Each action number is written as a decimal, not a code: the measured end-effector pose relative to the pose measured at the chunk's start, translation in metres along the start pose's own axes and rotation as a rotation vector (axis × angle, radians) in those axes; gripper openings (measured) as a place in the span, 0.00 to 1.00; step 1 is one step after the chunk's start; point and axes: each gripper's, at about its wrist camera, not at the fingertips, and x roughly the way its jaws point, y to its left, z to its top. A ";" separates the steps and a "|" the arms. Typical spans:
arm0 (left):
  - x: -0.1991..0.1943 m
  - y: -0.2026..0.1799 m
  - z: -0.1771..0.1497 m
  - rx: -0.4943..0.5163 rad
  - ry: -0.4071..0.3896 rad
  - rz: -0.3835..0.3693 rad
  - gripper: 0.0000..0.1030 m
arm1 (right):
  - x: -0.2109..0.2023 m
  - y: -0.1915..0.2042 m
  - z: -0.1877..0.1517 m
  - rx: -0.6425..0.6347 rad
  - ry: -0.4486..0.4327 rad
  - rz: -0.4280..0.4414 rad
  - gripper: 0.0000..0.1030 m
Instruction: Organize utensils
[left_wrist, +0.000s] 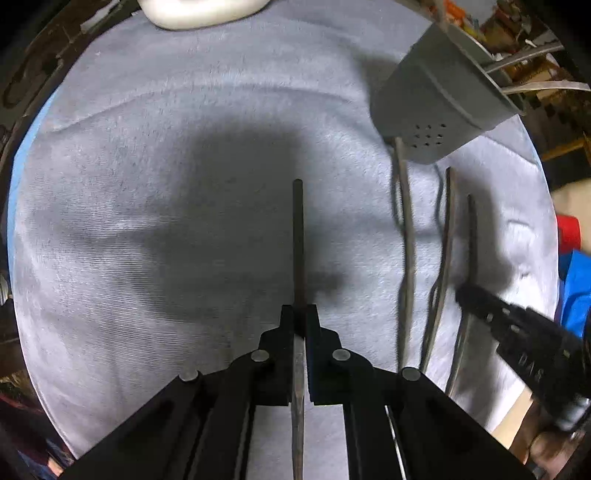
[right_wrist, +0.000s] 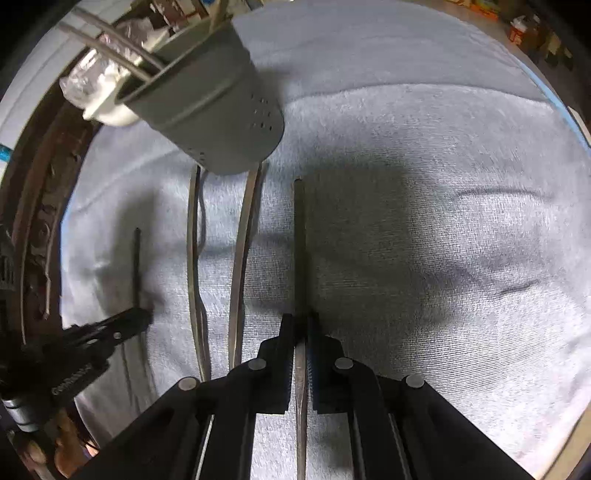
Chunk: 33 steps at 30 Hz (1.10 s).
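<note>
- Left wrist view: the left gripper (left_wrist: 299, 314) points down at a pale grey towel (left_wrist: 166, 155); its two black jaws are closed together on one slim dark utensil handle (left_wrist: 297, 236), which runs straight up the picture from between the pads, with its lower end passing back under the gripper.
- Same view, right side: one grey utensil caddy (left_wrist: 439, 107) with small drain holes stands on the towel, with two pale handles sticking out of its mouth; below it two loose utensils lie side by side, apart from each other, the nearer one (left_wrist: 406, 236) reaching up to the caddy's base and the other (left_wrist: 445, 236) just beside it; a third dark handle (left_wrist: 472, 236) rises from the right gripper (left_wrist: 465, 295), which enters from the lower right; blur hides what kind each utensil is.
- Same view, top edge: one white object (left_wrist: 199, 11) sits partly out of frame.
- Right wrist view: the right gripper (right_wrist: 300, 321) is clamped on one dark handle (right_wrist: 300, 243) that runs up from its closed jaws over the same towel (right_wrist: 424, 147).
- Same view, left: the caddy (right_wrist: 218, 110) sits at upper left, three handles showing at its mouth; two loose utensils (right_wrist: 192, 236) (right_wrist: 242, 243) lie below it; the left gripper (right_wrist: 142, 318) holds its own dark handle (right_wrist: 137, 266) at the far left.
</note>
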 end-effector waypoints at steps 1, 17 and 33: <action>0.001 0.003 0.003 0.006 0.013 0.002 0.05 | 0.001 0.003 0.002 -0.008 0.014 -0.010 0.08; -0.001 0.002 0.022 0.016 0.042 -0.030 0.05 | 0.006 0.016 0.020 0.004 0.057 -0.002 0.07; -0.056 0.044 0.012 -0.065 -0.115 -0.179 0.05 | -0.042 -0.001 0.003 0.121 -0.146 0.159 0.08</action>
